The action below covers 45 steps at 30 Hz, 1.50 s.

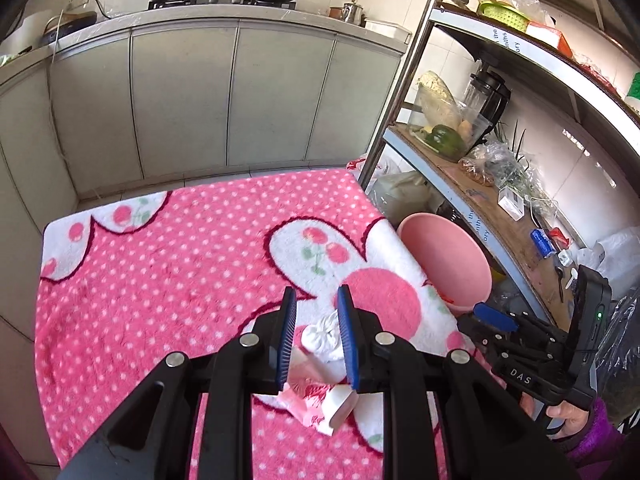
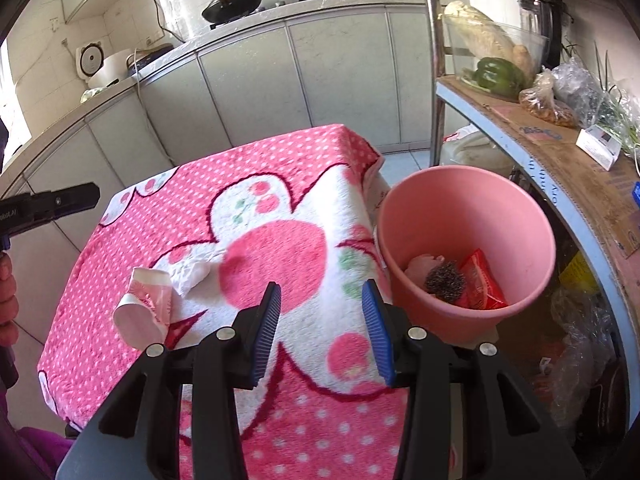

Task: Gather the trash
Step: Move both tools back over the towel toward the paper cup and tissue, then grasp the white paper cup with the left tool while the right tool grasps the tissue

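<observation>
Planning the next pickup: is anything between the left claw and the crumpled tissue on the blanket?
Nothing visible does. The left claw, open, points straight at the crumpled tissue; the pink carton lies just beside it, not in front.

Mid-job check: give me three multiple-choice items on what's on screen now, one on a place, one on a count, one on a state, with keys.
1. Where is the pink bucket?
A. on the counter
B. beside the table's right edge
C. on the shelf

2. How many trash items lie on the blanket?
A. two
B. four
C. none

3. What is between the right gripper's jaws?
A. a red wrapper
B. the tissue
C. nothing

Answers:
1 B: the bucket stands below the blanket's right edge, next to the rack.
2 A: only a crumpled tissue and a pink-and-white carton lie there.
3 C: the jaws stand apart over bare blanket; the red wrapper is already in the bucket.
</observation>
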{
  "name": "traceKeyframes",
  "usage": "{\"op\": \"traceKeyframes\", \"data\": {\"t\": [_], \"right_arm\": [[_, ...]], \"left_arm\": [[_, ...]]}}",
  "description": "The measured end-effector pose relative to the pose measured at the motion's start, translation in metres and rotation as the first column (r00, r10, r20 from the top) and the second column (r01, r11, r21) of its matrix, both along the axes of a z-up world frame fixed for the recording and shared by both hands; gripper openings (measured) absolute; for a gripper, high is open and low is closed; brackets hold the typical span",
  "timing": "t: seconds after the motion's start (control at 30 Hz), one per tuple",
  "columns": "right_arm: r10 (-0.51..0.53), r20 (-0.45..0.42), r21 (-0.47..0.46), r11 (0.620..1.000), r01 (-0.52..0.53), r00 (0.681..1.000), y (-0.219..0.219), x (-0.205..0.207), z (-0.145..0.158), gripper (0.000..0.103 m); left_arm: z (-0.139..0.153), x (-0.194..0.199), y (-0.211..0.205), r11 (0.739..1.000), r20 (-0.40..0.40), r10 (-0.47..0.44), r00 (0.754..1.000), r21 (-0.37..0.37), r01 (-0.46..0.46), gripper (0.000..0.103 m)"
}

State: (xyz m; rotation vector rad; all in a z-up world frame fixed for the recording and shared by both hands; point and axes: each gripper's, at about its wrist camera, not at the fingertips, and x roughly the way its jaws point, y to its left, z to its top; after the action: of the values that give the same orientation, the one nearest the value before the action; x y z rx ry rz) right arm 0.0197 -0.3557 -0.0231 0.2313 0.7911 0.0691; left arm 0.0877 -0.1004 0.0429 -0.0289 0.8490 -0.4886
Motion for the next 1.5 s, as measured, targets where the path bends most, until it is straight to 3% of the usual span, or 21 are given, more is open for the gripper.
{"op": "traceKeyframes", "data": {"t": [0.2,0.37,0.7,0.8,1.0,1.27,1.5], "right_arm": [[0.07,-0.011,0.044,0.997,-0.07,0.997,0.016,0.003,-0.001,0.043],[0.107,-0.025,0.034,0.994,-0.106,0.994,0.029,0.007,-0.004,0.043],[0.129,-0.058,0.047,0.991,-0.127,0.99,0.035,0.016,-0.011,0.043],[0.154,-0.061,0.048,0.987,-0.151,0.986,0.042,0.021,-0.01,0.043],[0.207,-0.052,0.061,0.977,-0.204,0.977,0.062,0.031,-0.006,0.043],[0.269,-0.068,0.082,0.961,-0.263,0.961,0.091,0.046,-0.012,0.043],[0.277,-0.109,0.02,0.961,-0.276,0.955,0.109,0.061,-0.021,0.043]], "left_arm": [[-0.034,0.001,0.022,0.998,-0.11,0.056,0.992,-0.009,-0.057,0.02],[-0.06,0.009,0.025,0.994,-0.228,0.059,0.972,-0.073,-0.078,0.02],[-0.093,0.008,0.007,0.998,-0.312,0.052,0.949,-0.013,-0.059,0.02],[-0.093,0.009,0.011,0.996,-0.312,0.052,0.949,-0.046,-0.07,0.02],[-0.082,0.004,0.021,0.994,-0.262,0.026,0.965,-0.093,-0.052,0.008],[-0.053,-0.007,0.05,0.993,-0.139,0.084,0.987,-0.069,-0.094,0.008],[-0.044,-0.014,0.076,0.987,-0.097,0.134,0.986,-0.076,-0.141,0.008]]}}
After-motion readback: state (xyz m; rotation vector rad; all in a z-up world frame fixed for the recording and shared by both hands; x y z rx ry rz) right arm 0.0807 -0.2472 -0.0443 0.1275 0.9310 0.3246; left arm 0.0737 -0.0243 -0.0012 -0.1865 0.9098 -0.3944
